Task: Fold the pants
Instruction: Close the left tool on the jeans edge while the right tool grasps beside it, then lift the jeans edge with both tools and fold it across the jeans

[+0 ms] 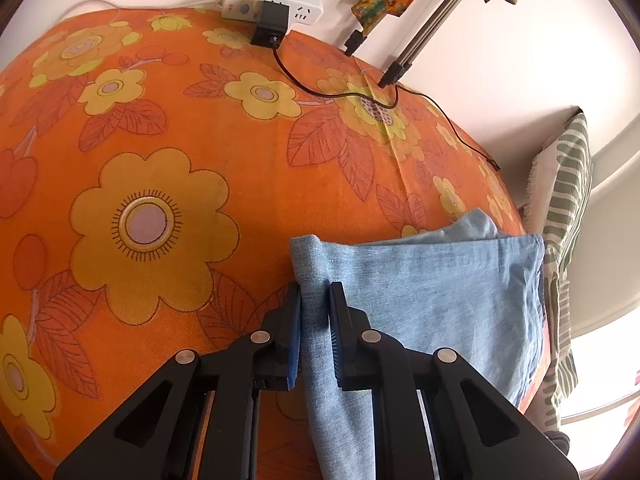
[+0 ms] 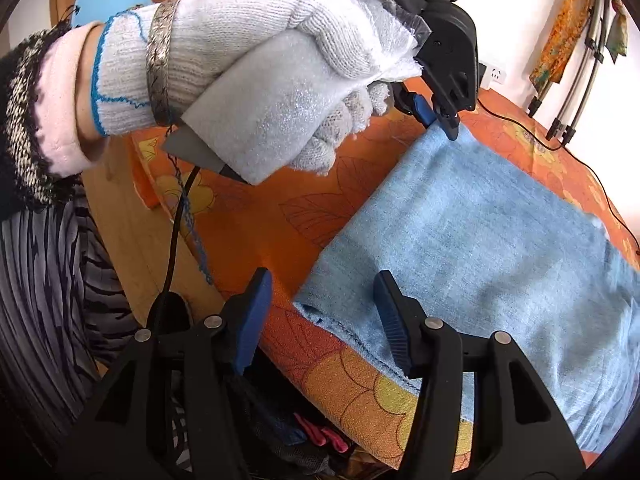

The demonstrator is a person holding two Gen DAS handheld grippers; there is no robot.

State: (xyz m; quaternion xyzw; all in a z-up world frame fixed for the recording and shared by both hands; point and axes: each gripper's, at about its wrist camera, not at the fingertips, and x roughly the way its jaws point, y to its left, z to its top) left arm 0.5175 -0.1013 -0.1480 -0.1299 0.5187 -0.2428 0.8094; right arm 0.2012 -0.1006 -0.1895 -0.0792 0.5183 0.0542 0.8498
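Note:
Light blue denim pants [image 2: 488,248] lie folded on the orange flowered tablecloth [image 2: 280,208]. My left gripper [image 1: 315,304] is shut on a bunched edge of the pants [image 1: 432,292], at their far corner; it shows in the right wrist view [image 2: 442,124], held by a gloved hand. My right gripper [image 2: 324,304] is open, its jaws wide apart, hovering over the near corner of the pants at the table's front edge. Nothing is between its fingers.
A white power strip [image 1: 276,6] with a black adapter and cable lies at the back of the table by the wall. Tripod legs [image 1: 424,28] stand at the back right. A green striped cushion [image 1: 568,208] sits beyond the table's right edge.

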